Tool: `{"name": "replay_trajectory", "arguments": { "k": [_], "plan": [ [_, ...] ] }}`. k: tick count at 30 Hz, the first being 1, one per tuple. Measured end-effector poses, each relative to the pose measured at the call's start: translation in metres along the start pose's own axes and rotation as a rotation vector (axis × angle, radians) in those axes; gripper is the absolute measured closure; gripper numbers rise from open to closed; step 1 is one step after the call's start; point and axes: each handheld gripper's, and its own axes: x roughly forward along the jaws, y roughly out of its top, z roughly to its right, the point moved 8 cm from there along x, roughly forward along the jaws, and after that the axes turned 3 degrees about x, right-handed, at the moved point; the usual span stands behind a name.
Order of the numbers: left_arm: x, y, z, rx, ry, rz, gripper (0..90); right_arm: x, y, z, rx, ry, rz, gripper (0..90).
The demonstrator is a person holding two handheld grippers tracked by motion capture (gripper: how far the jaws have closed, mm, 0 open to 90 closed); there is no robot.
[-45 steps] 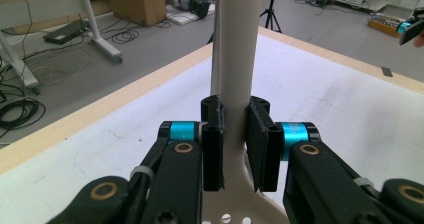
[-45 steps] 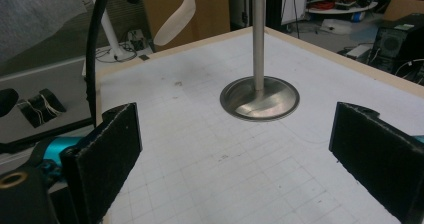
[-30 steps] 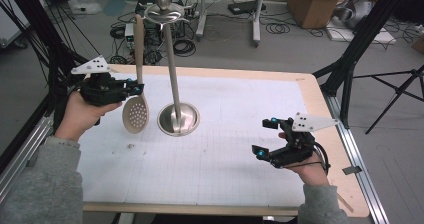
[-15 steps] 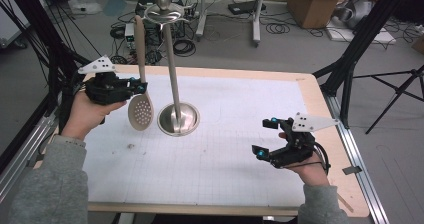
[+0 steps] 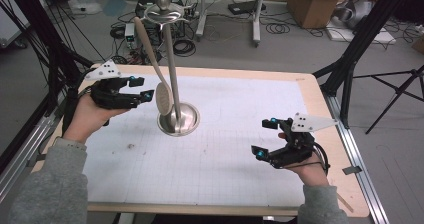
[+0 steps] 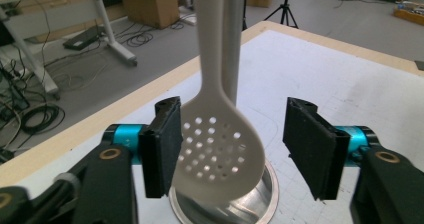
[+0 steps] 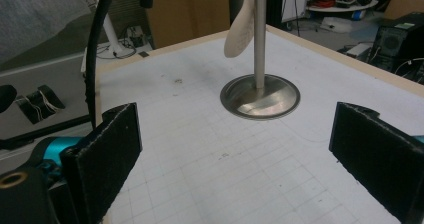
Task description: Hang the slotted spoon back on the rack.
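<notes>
At the left side of the bench, the left gripper stood just beside the cream plastic slotted spoon, which hung by its handle from the top ring of the shiny steel utensil stand. Its jaws had just been opening; in the left gripper view the perforated bowl of the spoon was between the two black pads, but they were apart and did not press it. To my eye the hanging was done and the step in hand was letting go. To do it well, the hand should draw straight back, away from the pole, keeping the jaws wide, so that no pad brushes the bowl and sets the spoon swinging off its hook. Well apart, at the right, the right gripper hovered near the bench edge with its jaws wide apart and nothing between them.
</notes>
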Motion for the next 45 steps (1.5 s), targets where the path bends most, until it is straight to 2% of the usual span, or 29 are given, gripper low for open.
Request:
{"name": "replay_trajectory", "arguments": {
  "k": [4, 6, 7, 12, 14, 17, 21, 23, 24, 32, 40, 43, 45],
  "plan": [
    [-0.002, 0.0, 0.001, 0.021, 0.008, 0.02, 29.8, 0.0, -0.001, 0.001, 0.004, -0.001, -0.001, 5.2],
    [-0.005, 0.001, 0.002, 0.012, 0.012, 0.021, 25.4, 0.0, -0.002, 0.001, 0.006, -0.002, -0.005, 5.2],
    [-0.006, 0.0, 0.002, 0.005, 0.007, 0.026, 21.6, 0.0, -0.002, 0.001, 0.008, -0.001, -0.006, 5.2],
    [-0.016, -0.002, 0.005, -0.015, -0.029, 0.065, 16.9, -0.001, -0.001, 0.001, 0.007, 0.0, 0.001, 5.2],
    [-0.017, -0.004, 0.007, -0.043, -0.029, 0.078, 16.7, -0.001, 0.002, -0.001, 0.011, 0.019, 0.023, 5.2],
    [-0.017, -0.015, 0.008, -0.015, 0.02, 0.05, 17.3, -0.003, 0.005, -0.002, 0.013, 0.025, 0.037, 5.2],
    [-0.02, -0.023, 0.008, -0.042, 0.032, 0.072, 17.3, -0.002, 0.004, -0.002, 0.016, 0.021, 0.033, 5.2],
    [-0.024, -0.024, 0.009, -0.077, 0.036, 0.093, 17.3, -0.001, 0.005, -0.002, 0.015, 0.026, 0.033, 5.2],
    [-0.027, -0.024, 0.009, -0.08, 0.036, 0.107, 17.3, -0.001, 0.005, -0.002, 0.007, 0.024, 0.035, 5.2],
    [-0.044, -0.036, 0.004, -0.072, 0.093, 0.124, 17.3, 0.0, 0.003, -0.001, 0.015, 0.022, 0.025, 5.2],
    [-0.053, -0.048, 0.012, -0.043, 0.098, 0.119, 17.4, 0.002, 0.002, 0.001, 0.011, 0.018, 0.019, 5.2],
    [-0.055, -0.053, 0.014, -0.046, 0.103, 0.131, 17.2, 0.004, 0.002, 0.0, 0.017, 0.02, 0.013, 5.2],
    [-0.057, -0.056, 0.016, -0.062, 0.105, 0.14, 17.2, 0.006, 0.001, 0.0, 0.01, 0.022, 0.006, 5.2]
  ]
}}
